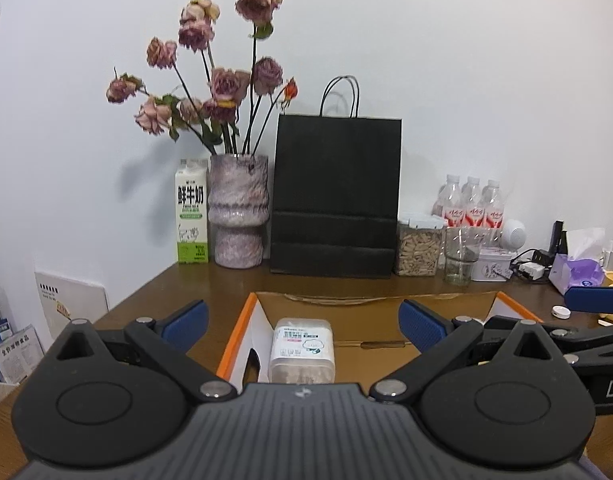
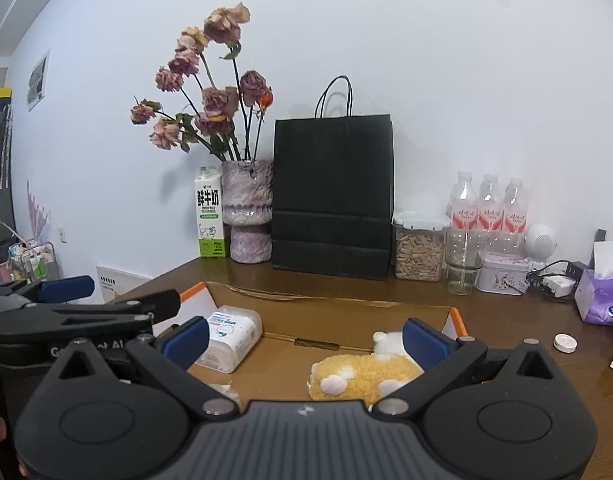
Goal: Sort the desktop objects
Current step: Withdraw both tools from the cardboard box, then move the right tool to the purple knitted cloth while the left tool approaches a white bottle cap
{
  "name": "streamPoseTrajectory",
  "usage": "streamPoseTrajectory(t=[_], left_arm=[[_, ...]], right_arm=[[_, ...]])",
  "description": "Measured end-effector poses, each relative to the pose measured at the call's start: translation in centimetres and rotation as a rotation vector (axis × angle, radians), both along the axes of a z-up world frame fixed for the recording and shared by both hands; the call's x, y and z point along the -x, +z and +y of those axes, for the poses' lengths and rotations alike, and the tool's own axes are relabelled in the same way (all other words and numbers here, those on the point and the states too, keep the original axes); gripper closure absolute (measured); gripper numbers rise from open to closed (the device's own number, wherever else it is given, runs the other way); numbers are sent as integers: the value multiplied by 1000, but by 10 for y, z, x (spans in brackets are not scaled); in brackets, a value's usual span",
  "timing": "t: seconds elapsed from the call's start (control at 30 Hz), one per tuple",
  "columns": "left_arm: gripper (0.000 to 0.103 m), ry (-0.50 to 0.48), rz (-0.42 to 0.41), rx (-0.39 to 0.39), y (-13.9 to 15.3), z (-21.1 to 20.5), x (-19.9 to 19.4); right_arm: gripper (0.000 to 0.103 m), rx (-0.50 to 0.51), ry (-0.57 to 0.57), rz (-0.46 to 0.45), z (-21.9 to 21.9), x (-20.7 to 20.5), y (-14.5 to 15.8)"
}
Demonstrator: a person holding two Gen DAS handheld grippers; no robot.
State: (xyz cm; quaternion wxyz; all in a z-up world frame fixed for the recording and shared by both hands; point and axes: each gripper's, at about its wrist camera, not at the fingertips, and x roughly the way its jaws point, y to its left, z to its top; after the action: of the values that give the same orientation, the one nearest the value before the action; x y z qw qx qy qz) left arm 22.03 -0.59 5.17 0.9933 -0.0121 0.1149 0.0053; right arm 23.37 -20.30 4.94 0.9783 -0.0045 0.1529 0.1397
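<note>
Left wrist view shows the left gripper point(image 1: 302, 322) with its blue pads spread wide and nothing between them, poised over an open cardboard box point(image 1: 386, 350) with orange edges. Inside the box, near its left wall, lies a clear plastic container point(image 1: 302, 350) with a white label. From the right wrist view, the right gripper point(image 2: 305, 334) likewise stands wide apart and empty above the same box, where a yellow plush toy point(image 2: 358, 376) with white paws lies on the floor of the box, close to the right finger; whether they touch cannot be told. The other gripper's side shows at the left edge of that view. Beyond the box, on the brown table point(image 2: 506, 320), a small white round cap point(image 2: 565, 343) sits to the right, near a purple tissue pack point(image 2: 600, 300). Against the wall stand a milk carton point(image 1: 192, 216), a vase of dried roses point(image 1: 238, 212), a black paper bag point(image 1: 335, 196), a jar of seeds point(image 1: 418, 250), an empty glass point(image 1: 460, 254) and three water bottles point(image 1: 472, 204).
</note>
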Motion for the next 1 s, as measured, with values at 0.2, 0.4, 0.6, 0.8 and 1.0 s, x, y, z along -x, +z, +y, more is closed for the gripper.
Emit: streamPoseTrajectory(t=[0.2,0.4,0.6,0.8,1.0], left_arm=[[0,-4,-23,3,12,8,28],[0,11,-25,-1,19,22,53],[0,28,16,-9,15,38,72],[0,42,62,-12,5,55,88],[0,60,118,-26,-12,69,98]], right_arm=[[0,11,-2,-18,0,28,12],[0,18,-12,-18,-2,56,17],[0,21,-34,7,-9,81,12],[0,31,-63,52,-19,100,-3],[0,45,-77,115,-26,110,-26]])
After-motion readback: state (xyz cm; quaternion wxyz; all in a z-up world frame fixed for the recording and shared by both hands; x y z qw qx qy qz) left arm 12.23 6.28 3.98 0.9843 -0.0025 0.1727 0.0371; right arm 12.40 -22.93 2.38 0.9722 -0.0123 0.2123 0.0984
